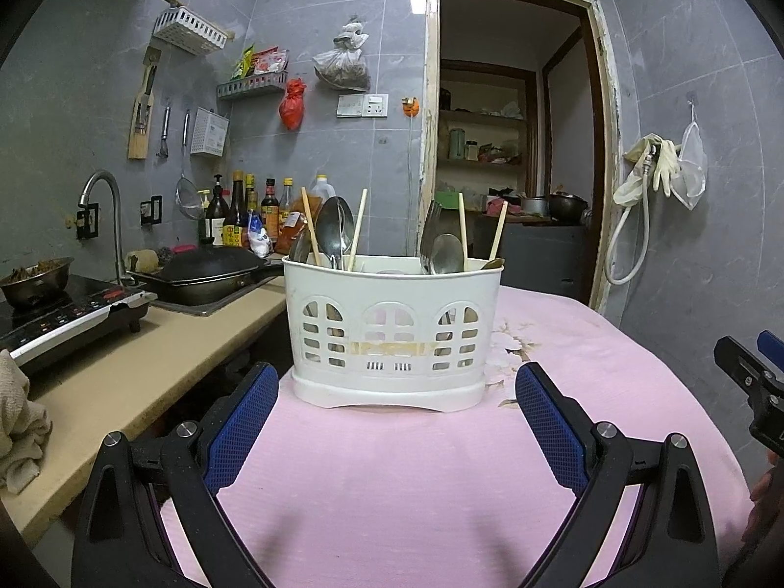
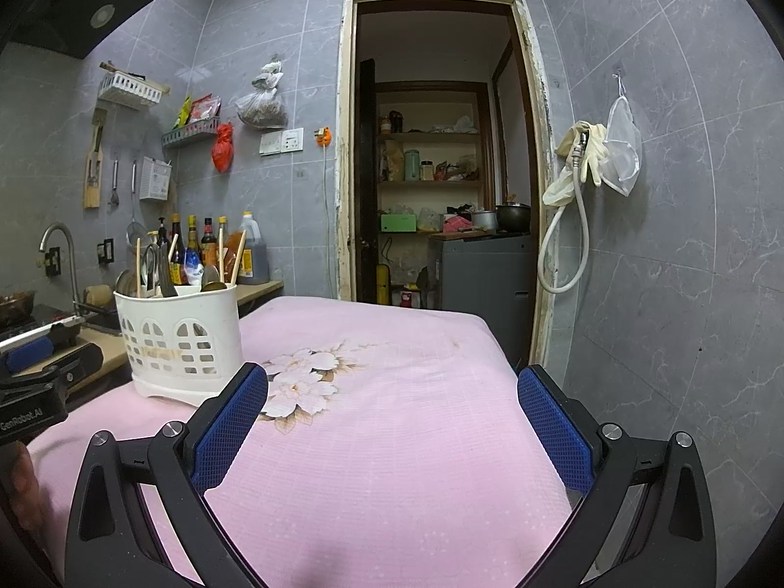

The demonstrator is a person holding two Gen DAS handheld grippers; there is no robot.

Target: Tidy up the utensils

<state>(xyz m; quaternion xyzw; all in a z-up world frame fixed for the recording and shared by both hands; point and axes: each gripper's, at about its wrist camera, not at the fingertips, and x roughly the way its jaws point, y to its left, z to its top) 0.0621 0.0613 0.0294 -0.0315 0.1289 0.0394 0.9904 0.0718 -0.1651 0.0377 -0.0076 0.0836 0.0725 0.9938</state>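
The right claw (image 2: 392,392) hangs spread and empty over the pink cloth (image 2: 392,465), utensil caddy (image 2: 179,343) front-left.

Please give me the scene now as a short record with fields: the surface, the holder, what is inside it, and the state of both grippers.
surface: pink cloth with a flower print, beside a counter
holder: white caddy, upright on the cloth, near its counter-side edge
contents: spoons, a fork, chopsticks, all standing upright
left gripper: open, empty, facing the caddy
right gripper: open, empty, caddy to its left
loose utensils on cloth: none visible
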